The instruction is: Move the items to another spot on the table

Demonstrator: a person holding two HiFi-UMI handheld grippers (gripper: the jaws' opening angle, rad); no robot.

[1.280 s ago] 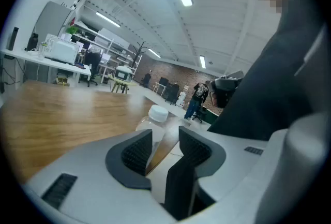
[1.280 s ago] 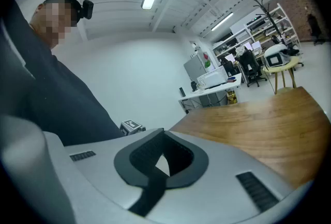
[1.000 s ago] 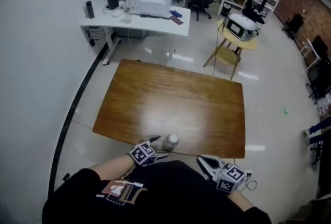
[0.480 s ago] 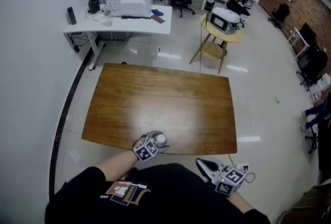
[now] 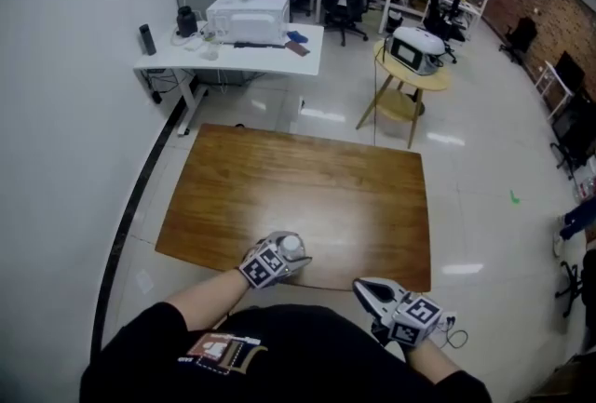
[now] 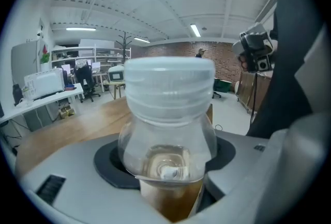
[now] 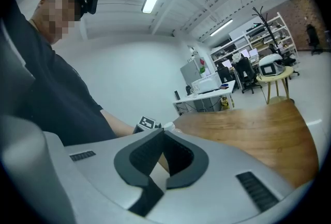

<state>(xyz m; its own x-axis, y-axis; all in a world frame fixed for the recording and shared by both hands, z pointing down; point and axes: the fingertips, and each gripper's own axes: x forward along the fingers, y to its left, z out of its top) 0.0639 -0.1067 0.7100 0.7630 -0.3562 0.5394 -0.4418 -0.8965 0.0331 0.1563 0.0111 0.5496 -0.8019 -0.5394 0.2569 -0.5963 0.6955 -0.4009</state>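
A small clear plastic bottle (image 5: pixel 291 245) with a white screw cap stands upright near the front edge of the brown wooden table (image 5: pixel 307 182). My left gripper (image 5: pixel 290 253) reaches around it. In the left gripper view the bottle (image 6: pixel 169 114) fills the space between the dark pads (image 6: pixel 106 163), and the jaws are closing on it with a little pad still showing on each side. My right gripper (image 5: pixel 365 288) hangs off the table's front edge near my body. Its pads (image 7: pixel 139 153) meet at the tips, and nothing is between them.
The bottle stands close to the table's near edge (image 5: pixel 279 269). Beyond the table are a white desk (image 5: pixel 233 46) with a printer, a round side table (image 5: pixel 413 66) with an appliance on it, office chairs and shelves. A white wall runs along the left.
My left gripper has slid forward, so the bottle now sits between its jaws rather than beside them. The right gripper has stayed where it was. The head view has shifted slightly.
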